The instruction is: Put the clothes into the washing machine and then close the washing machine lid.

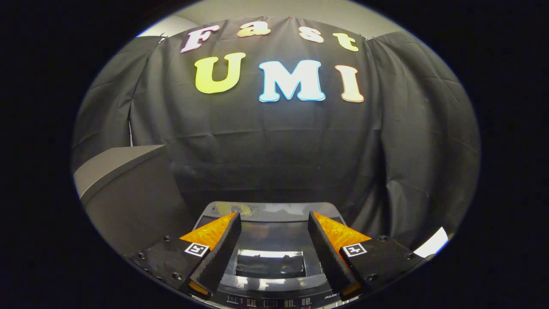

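A dark top-loading washing machine (274,281) sits low in the gripper view, under and just beyond my fingers. Its glossy lid (271,238) lies flat and shut over the tub, with a clear window (270,262) in it. A control panel (266,301) runs along the near edge. My gripper (274,223) hovers above the lid, fingers spread wide apart with nothing between them. No clothes are in sight.
A grey box-like cabinet (124,189) stands to the left of the machine, rising higher than the lid. Black cloth (279,150) hangs close behind the machine. A white patch (433,243) shows low on the right.
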Action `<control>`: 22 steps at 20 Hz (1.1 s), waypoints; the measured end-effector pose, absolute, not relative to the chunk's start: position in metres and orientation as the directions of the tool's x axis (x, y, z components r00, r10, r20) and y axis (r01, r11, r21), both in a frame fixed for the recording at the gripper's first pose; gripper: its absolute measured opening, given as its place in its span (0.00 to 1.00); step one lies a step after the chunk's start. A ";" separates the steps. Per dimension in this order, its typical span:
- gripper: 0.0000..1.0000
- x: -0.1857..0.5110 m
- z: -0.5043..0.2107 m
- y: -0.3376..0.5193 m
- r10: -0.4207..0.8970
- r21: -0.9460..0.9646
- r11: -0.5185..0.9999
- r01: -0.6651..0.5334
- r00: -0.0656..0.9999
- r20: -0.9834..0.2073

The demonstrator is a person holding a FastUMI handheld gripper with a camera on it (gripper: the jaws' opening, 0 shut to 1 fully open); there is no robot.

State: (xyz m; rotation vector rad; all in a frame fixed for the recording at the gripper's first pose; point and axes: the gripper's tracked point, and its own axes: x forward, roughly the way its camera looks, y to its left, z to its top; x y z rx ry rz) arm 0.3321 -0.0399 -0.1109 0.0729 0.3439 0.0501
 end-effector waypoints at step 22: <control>0.97 0.221 -0.034 -0.006 0.109 0.110 0.990 -0.089 0.975 -0.191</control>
